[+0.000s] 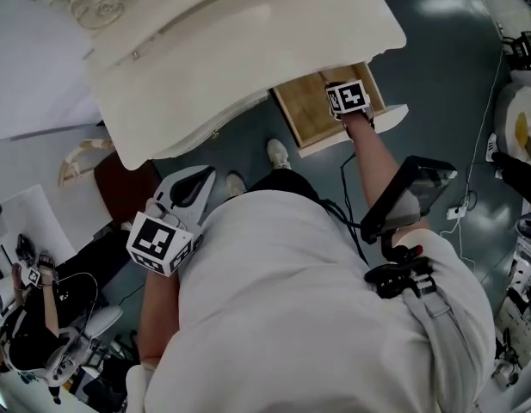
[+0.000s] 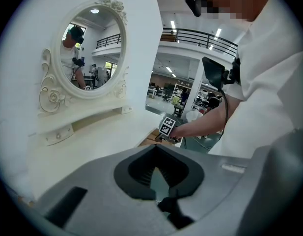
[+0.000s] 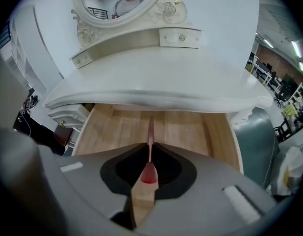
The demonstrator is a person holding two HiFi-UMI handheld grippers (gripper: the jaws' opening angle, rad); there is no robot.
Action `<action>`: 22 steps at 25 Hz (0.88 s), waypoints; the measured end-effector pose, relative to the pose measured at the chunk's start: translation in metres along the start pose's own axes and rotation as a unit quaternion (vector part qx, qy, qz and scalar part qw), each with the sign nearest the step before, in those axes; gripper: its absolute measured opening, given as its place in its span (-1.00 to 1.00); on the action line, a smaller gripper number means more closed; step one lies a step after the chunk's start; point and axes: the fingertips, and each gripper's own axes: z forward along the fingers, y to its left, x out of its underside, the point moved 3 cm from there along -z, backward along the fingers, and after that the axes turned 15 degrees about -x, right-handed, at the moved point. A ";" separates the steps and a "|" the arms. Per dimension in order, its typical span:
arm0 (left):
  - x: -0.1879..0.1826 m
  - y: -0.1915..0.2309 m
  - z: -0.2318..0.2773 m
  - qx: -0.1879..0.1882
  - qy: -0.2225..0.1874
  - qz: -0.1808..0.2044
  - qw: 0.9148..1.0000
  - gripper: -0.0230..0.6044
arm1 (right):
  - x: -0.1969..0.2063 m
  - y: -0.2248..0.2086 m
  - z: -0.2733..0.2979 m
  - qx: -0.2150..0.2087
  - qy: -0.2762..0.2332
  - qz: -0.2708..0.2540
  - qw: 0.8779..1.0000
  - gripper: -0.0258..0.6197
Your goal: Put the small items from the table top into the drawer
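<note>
Tabletop [image 3: 156, 77], glossy white, over open wooden drawer [image 3: 190, 129]; grey-green floor [image 1: 437, 67]

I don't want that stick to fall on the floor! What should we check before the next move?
1. Drawer open: ok.
2. Right gripper shut on the pink stick: ok.
3. Stick pointing over the drawer's wooden bottom, not the floor: ok.
4. Nothing seen lying in the way under it: ok.
5. Left gripper holding nothing, away from the drawer: ok.
6. Stick already touching the drawer bottom: cannot tell.
</note>
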 end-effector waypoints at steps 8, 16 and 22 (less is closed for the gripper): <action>-0.003 -0.003 0.012 -0.026 0.015 -0.012 0.999 -0.93 | -0.002 -0.019 0.032 -0.014 0.015 0.001 1.000 -0.78; -0.001 -0.003 0.020 -0.042 0.026 -0.030 0.998 -0.93 | 0.004 -0.026 0.055 -0.028 0.029 0.012 0.999 -0.78; -0.001 -0.005 0.025 -0.043 0.030 -0.037 0.998 -0.93 | 0.007 -0.025 0.063 -0.034 0.039 0.007 0.999 -0.77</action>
